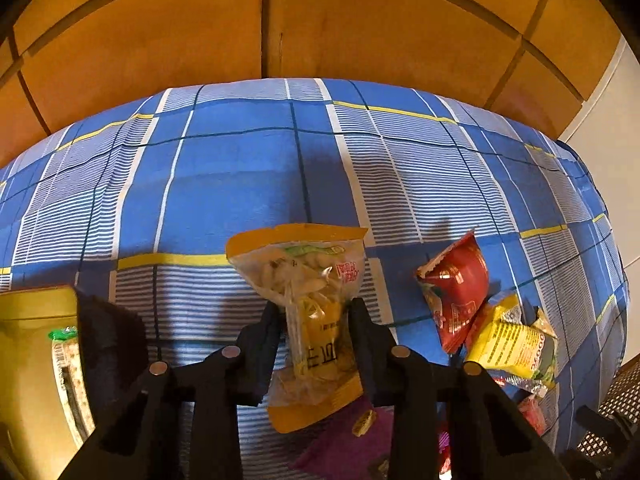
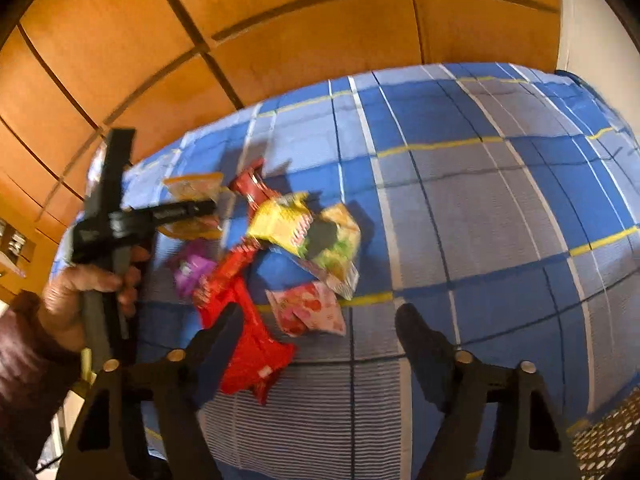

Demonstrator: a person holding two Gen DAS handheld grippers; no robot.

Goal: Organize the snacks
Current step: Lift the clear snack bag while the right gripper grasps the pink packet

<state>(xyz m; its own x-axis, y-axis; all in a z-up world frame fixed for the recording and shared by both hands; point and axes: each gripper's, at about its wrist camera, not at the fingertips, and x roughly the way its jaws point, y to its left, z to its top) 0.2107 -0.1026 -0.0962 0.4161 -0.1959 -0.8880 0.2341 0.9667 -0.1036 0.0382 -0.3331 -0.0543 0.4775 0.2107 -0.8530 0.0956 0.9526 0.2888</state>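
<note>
Wooden panelled wall [image 1: 160, 40] behind; blue plaid sheet [image 1: 224, 184] covers the work surface, lit warm and dim.

Left wrist view, left to right: yellow box [image 1: 36, 360] at the frame's left edge, partly cut off, with a dark flap beside it. Centre: left gripper [image 1: 316, 312], fingers drawn narrow and clamped on the orange-edged clear snack packet [image 1: 312, 280]. Both pads press the packet's middle; its top stands above the fingers and its lower end hangs below them. A purple packet [image 1: 344, 440] lies on the sheet underneath. To the right, a red packet [image 1: 456, 288] leans on a yellow packet [image 1: 516, 340]; these two touch.

Right wrist view, left to right: a person's hand [image 2: 80, 296] in a dark red sleeve [image 2: 24, 360] grips the other tool's handle at the far left. The loose pile sits just right of it: a long red packet [image 2: 248, 340], a yellow-green packet [image 2: 332, 248], a pink packet [image 2: 308, 312]. Right gripper [image 2: 320, 320] hovers over the sheet with fingers wide apart. The left finger overlaps the long red packet in view; contact not resolvable through blur. Nothing is pinched between the pads. Bare sheet fills the right half.
</note>
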